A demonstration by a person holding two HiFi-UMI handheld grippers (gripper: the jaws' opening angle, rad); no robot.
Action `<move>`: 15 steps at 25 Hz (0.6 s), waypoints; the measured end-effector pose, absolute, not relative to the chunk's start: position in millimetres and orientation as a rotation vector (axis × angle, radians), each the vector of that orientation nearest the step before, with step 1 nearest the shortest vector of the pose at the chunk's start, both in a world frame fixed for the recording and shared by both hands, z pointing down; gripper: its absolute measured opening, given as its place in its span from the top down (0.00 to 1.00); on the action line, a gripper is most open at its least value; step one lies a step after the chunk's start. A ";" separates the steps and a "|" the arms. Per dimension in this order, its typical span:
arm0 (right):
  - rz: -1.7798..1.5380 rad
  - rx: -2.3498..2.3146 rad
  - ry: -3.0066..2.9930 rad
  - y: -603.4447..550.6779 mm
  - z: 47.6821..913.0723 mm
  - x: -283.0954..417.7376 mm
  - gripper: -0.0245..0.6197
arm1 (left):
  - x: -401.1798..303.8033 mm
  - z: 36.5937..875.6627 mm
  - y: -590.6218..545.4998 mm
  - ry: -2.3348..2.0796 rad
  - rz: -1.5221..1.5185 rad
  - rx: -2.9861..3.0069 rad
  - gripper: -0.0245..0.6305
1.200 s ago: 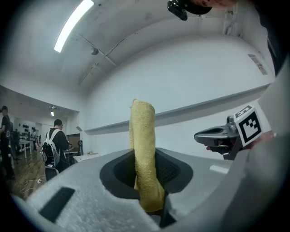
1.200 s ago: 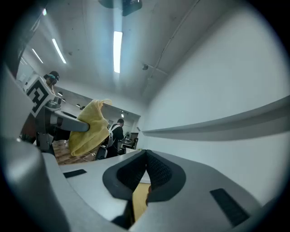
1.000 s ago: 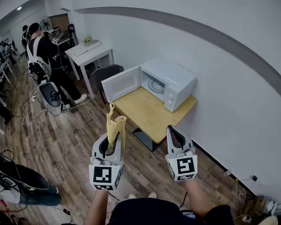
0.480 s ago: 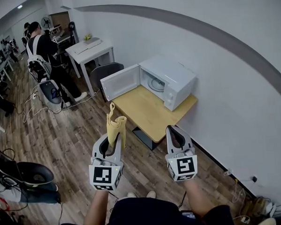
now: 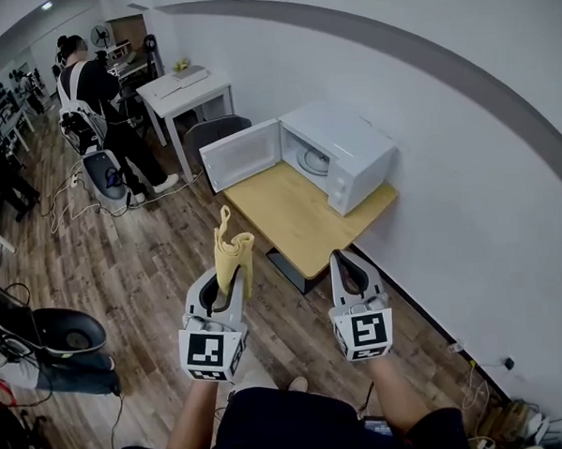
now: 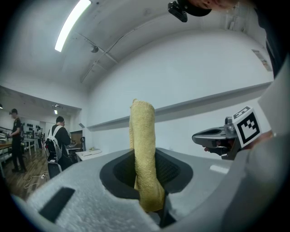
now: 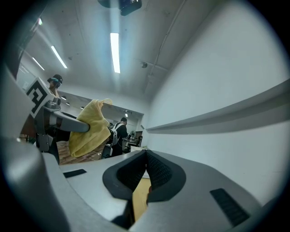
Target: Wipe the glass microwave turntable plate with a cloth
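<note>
Yellow terry cloth (image 5: 232, 252) pinched in left gripper (image 5: 225, 278); right gripper (image 5: 345, 261) pressed together, empty. Round glass turntable plate (image 5: 311, 161) well ahead, inside open white microwave (image 5: 357, 142), nearer right.

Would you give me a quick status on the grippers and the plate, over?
Left gripper shut on yellow cloth; right gripper shut, empty. Plate inside microwave, untouched. Door open, table bare.

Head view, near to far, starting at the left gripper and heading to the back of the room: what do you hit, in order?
left gripper, shut on the yellow cloth → wooden table → microwave, door open, glass plate inside → white desk
</note>
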State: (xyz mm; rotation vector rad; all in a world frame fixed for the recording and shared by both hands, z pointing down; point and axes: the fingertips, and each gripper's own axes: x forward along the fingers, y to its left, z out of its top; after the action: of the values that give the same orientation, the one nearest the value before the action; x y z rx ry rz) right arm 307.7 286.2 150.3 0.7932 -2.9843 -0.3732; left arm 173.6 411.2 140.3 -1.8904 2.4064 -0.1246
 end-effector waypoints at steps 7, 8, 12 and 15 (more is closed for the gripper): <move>-0.455 0.742 -2.971 279.0 147.9 295.0 0.95 | 165.6 135.1 397.3 2.405 -0.105 -1.872 0.84; -0.448 0.739 -2.972 275.1 149.3 291.8 0.95 | 162.3 135.8 393.6 2.405 -0.100 -1.872 0.84; -0.435 0.740 -2.964 259.6 155.0 273.4 0.95 | 141.7 140.8 379.9 2.408 -0.089 -1.868 0.84; -0.434 0.750 -2.960 243.8 154.7 254.7 0.95 | 121.0 143.6 363.1 2.408 -0.100 -1.865 0.84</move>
State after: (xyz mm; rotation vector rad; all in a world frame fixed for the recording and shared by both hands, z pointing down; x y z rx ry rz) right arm 254.7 243.8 154.7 0.7503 -2.9600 -0.4339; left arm 121.0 363.1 143.6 -1.8652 2.4075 -0.1002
